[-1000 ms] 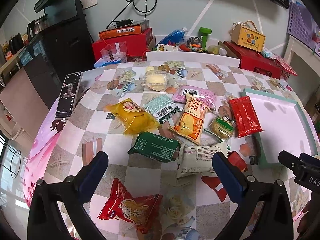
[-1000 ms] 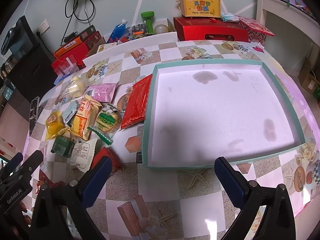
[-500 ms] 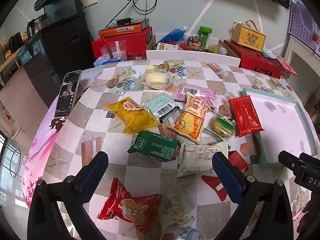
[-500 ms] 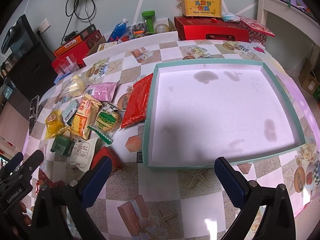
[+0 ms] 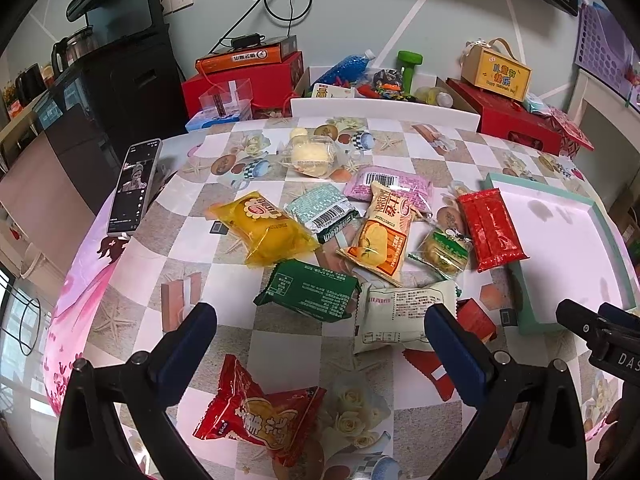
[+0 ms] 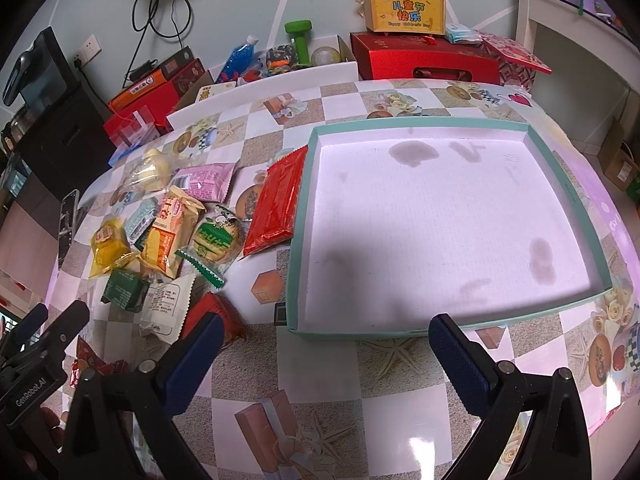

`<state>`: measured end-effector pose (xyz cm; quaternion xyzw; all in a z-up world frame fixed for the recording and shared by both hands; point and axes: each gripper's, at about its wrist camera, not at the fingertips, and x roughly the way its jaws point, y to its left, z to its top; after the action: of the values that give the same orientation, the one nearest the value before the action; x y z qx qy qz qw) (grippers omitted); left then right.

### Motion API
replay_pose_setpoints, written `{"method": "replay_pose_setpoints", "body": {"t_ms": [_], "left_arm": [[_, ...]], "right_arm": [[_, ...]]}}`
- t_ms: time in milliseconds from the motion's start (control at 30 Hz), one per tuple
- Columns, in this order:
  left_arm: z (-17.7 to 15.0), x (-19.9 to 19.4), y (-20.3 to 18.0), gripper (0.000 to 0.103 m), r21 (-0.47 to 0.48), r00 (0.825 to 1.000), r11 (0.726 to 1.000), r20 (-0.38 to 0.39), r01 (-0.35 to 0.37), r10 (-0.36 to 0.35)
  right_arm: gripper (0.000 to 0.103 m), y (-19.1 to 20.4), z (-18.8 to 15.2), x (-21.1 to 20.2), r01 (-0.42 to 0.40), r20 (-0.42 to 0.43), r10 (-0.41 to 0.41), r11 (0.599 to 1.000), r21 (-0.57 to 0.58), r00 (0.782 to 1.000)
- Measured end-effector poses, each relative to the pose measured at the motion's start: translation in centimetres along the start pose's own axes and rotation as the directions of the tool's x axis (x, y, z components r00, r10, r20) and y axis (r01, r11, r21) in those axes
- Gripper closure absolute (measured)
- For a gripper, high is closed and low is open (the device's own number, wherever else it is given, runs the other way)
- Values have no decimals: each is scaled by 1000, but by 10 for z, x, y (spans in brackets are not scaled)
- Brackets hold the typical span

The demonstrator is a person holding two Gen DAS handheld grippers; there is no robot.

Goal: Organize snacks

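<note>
Left gripper [image 5: 320,344] above bench [image 5: 132,264], fingers [image 5: 188,344] wide apart, nothing held. Faces snack pile: green pack [image 5: 308,290], white pack [image 5: 404,314], red pack [image 5: 260,416] nearest. Likely lined up for first pick.

Right gripper [image 6: 320,348] fingers also apart, empty, aimed at tray [image 6: 300,248]. Tray bare, stained; presumably drop site. Long red pack [image 6: 276,204] leans on tray's left rim.

No snack in tray yet; task at start.

Both grippers hang above the tabletop [image 6: 328,400], jaws wide apart and empty: left gripper [image 5: 320,332], right gripper [image 6: 320,344].
</note>
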<state>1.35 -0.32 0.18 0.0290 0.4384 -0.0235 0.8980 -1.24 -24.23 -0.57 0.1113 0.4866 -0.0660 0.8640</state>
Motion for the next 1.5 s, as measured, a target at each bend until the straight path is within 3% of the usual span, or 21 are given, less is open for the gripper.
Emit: {"method": "replay_pose_setpoints", "body": {"t_ms": [1000, 1200, 1500], "left_arm": [[-4, -5, 3, 0, 25, 1000, 1000, -9, 13, -12], [-20, -13, 22, 0, 8, 998, 999, -43, 41, -41], [-48, 8, 53, 0, -77, 986, 995, -149, 69, -80]], "right_arm": [[0, 4, -1, 2, 2, -8, -2, 1000, -16, 1000], [0, 25, -1, 0, -55, 15, 57, 993, -106, 998], [0, 74, -13, 17, -140, -36, 136, 958, -251, 990]]}}
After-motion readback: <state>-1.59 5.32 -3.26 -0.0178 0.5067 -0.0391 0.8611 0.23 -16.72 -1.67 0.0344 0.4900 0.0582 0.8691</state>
